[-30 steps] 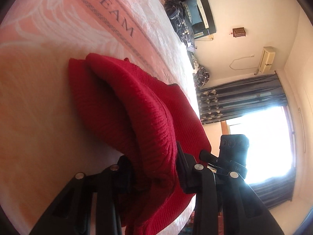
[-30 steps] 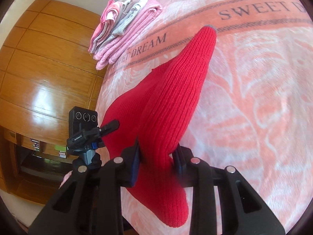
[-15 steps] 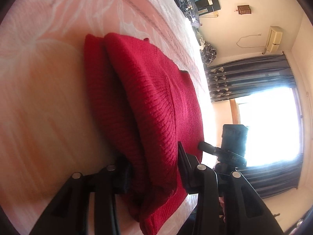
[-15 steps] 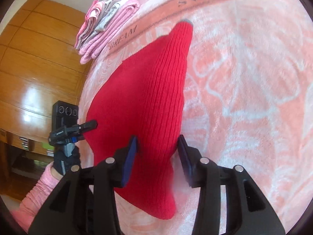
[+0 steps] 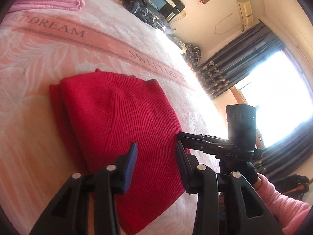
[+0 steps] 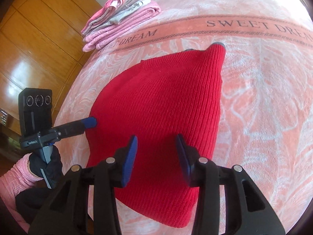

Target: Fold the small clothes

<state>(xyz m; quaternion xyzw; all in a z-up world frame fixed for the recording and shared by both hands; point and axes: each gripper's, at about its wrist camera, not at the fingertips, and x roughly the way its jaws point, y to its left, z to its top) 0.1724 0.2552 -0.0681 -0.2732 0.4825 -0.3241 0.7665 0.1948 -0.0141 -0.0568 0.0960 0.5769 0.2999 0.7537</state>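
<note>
A red knit sweater [image 5: 121, 121] lies folded flat on the pink blanket [image 5: 39, 62], also filling the middle of the right wrist view as the sweater [image 6: 162, 105]. My left gripper [image 5: 155, 152] hovers open just above its near edge, nothing between the blue pads. My right gripper [image 6: 156, 146] is open too, over the sweater's near end, holding nothing. In the left wrist view the right gripper [image 5: 182, 137] reaches in from the right side of the sweater. In the right wrist view the left gripper [image 6: 91, 122] touches the sweater's left edge.
A stack of folded pink and grey clothes [image 6: 121, 17] sits at the far left corner of the bed. Dark clothes [image 5: 142, 9] pile at the headboard. A wooden wardrobe [image 6: 39, 39] stands left of the bed, a curtained window [image 5: 264, 78] to the right. Pink sleeves [image 6: 17, 176] hold the grippers.
Both grippers have let go of the red sweater and opened. The raised fold has dropped flat onto the sweater, and both grippers have drawn back above its near edge.
</note>
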